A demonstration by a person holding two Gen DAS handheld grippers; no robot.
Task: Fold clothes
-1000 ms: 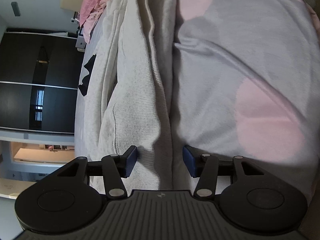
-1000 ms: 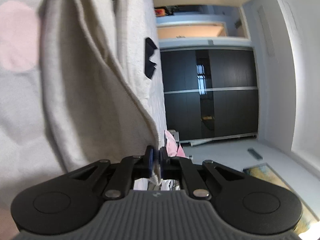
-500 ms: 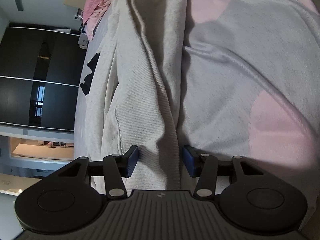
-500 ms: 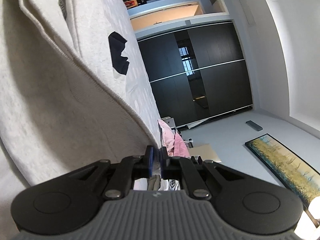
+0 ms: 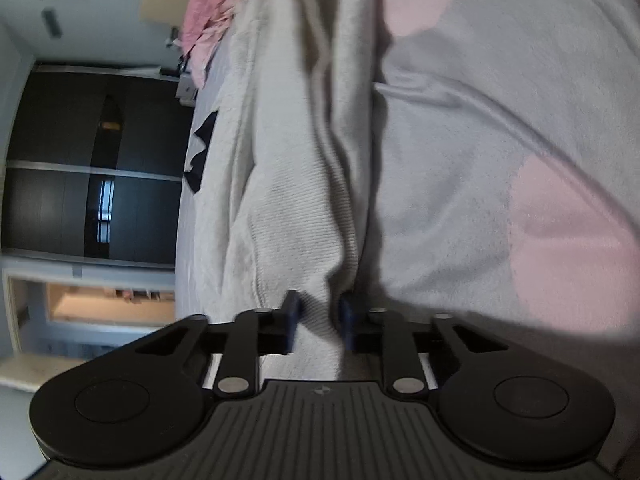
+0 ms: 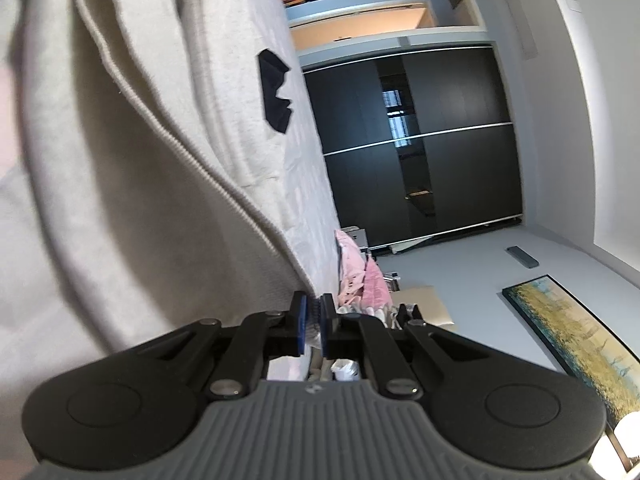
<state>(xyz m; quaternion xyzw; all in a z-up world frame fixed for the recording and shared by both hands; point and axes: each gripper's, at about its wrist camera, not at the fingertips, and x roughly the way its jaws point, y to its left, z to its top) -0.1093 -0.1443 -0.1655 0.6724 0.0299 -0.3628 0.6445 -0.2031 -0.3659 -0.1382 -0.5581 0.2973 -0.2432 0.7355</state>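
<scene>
Sweatshirt [image 5: 296, 216] blurred and cut off by the top edge, framed painting [image 6: 576, 344] cropped at right, pink clothes [image 5: 204, 36] too blurred to identify

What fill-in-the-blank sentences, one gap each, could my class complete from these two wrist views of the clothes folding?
1. The garment between the left gripper's closing jaws is light ____ in colour.
2. The bedcover beneath it is grey with large ____ spots.
3. The right gripper is ____ on the garment's edge.
4. The shape printed on the garment is ____.

Missing words: grey; pink; shut; black
</scene>
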